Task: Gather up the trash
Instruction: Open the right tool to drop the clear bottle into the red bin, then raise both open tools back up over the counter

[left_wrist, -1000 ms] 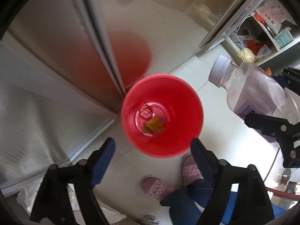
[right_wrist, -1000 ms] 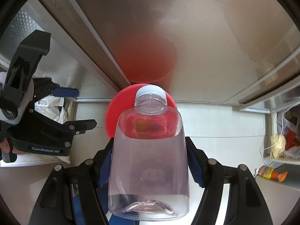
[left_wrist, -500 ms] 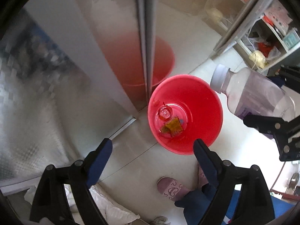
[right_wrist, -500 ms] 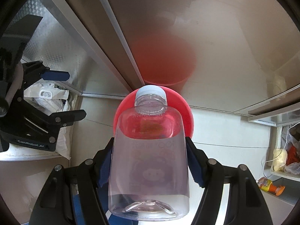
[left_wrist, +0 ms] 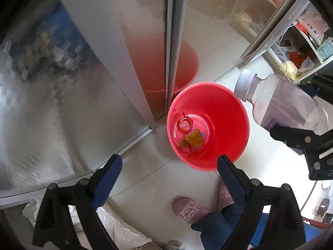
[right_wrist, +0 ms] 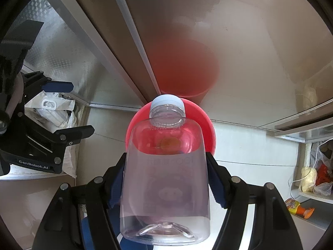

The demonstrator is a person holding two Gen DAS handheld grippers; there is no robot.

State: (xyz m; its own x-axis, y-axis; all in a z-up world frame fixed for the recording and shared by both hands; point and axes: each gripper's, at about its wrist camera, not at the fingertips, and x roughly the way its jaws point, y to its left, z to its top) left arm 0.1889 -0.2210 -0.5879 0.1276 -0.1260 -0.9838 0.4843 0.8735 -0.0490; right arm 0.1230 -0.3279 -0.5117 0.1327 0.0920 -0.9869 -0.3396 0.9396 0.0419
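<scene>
A red bin [left_wrist: 226,125] stands on the pale floor beside a steel cabinet corner. In it lie a clear cup lid [left_wrist: 184,124] and an orange wrapper [left_wrist: 193,139]. My right gripper [right_wrist: 165,179] is shut on a clear plastic bottle [right_wrist: 165,179] with a white cap [right_wrist: 167,102], held above the bin [right_wrist: 205,123], cap pointing at it. The bottle also shows in the left wrist view [left_wrist: 285,106], at the bin's right rim. My left gripper [left_wrist: 168,166] is open and empty, above the floor just in front of the bin.
Steel cabinet panels [left_wrist: 83,83] rise behind and left of the bin. Open shelves with bags and boxes [left_wrist: 299,50] stand at the right. The person's pink slippers [left_wrist: 191,209] are on the floor below. White bags [right_wrist: 56,112] lie at the left.
The left gripper has drawn back and to the left, so the bin now sits further right in its view. The bottle has stayed held over the bin, a little closer to its rim.
</scene>
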